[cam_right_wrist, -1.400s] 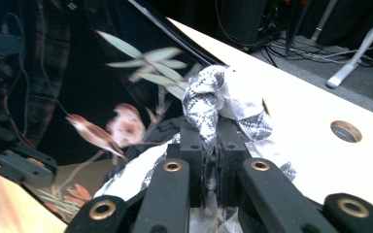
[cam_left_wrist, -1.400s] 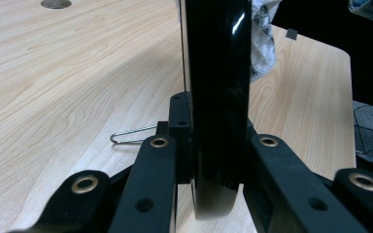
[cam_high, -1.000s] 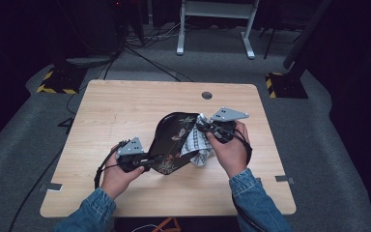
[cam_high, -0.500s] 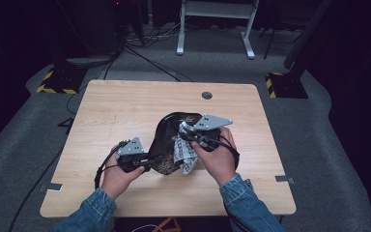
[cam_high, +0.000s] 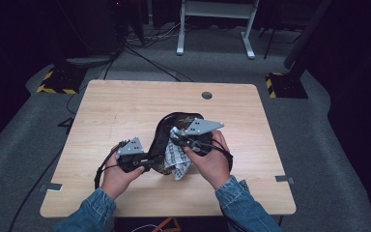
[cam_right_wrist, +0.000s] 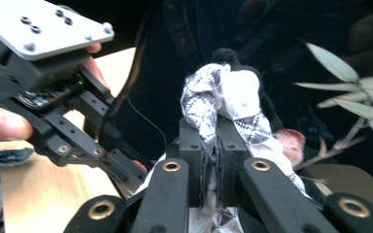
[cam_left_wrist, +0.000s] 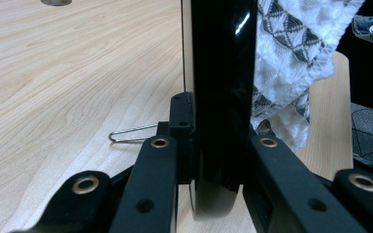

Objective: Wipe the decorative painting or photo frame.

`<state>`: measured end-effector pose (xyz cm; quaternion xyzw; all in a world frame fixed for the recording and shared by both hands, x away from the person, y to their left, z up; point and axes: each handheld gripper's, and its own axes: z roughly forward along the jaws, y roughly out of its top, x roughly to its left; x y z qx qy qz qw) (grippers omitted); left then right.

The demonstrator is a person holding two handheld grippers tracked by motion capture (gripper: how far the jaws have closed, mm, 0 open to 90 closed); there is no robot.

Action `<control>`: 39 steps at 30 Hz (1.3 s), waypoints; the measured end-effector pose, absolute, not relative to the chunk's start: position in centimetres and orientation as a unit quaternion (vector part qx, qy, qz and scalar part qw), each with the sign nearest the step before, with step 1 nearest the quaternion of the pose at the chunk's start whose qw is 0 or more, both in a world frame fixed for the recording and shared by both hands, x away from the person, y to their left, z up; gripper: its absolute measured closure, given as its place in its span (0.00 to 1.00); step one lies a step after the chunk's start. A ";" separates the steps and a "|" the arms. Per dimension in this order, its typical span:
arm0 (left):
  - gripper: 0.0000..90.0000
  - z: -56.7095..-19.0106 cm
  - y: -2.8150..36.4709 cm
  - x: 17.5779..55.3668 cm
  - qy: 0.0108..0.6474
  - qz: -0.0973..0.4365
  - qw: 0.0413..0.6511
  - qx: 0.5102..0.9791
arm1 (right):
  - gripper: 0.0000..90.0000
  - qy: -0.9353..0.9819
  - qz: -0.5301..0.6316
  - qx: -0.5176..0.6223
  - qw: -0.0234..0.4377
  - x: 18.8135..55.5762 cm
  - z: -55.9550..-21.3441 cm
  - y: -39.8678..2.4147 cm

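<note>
1. Two claws busy here, and the job in hand looks like wiping: a black glossy tray [cam_high: 171, 129] with a painted pattern is held up on edge over the desk [cam_high: 125, 111], and a patterned white cloth [cam_high: 176, 157] is pressed against its face.

2. Left claw [cam_high: 147, 162]: clamped tight on the tray's rim. In the left gripper view the tray [cam_left_wrist: 218, 97] stands edge-on between the two black jaws, which pinch it from both sides. So that hand is just the stand, holding the tray upright near the middle of the desk, a bit toward the person.

3. Right claw [cam_high: 178, 140]: jaws nearly together, with a bunch of the cloth [cam_right_wrist: 228, 102] squeezed between them. The right gripper view shows the fabric bulging out above the jaw tips, and the tray's leaf painting just behind it. The rest of the cloth hangs down beside the tray.

4. Step, as I read it: mid-wipe, cloth on the tray's inner face, somewhere around its middle.

5. Next move, my guess: drag the cloth across the rest of the face while the left claw keeps the tray from tipping. Needs light pressure, since a glossy tray held by one edge could twist or slip out of the jaws.

6. Small wire clip [cam_left_wrist: 131, 134] lies on the desk beside the left claw, not involved.
</note>
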<state>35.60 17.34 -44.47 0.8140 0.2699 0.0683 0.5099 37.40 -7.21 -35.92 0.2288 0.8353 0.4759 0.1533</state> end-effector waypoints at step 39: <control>0.88 -44.4 17.3 35.6 0.267 0.065 0.508 0.816 | 0.94 0.815 0.449 0.325 0.169 40.5 -38.1 -13.1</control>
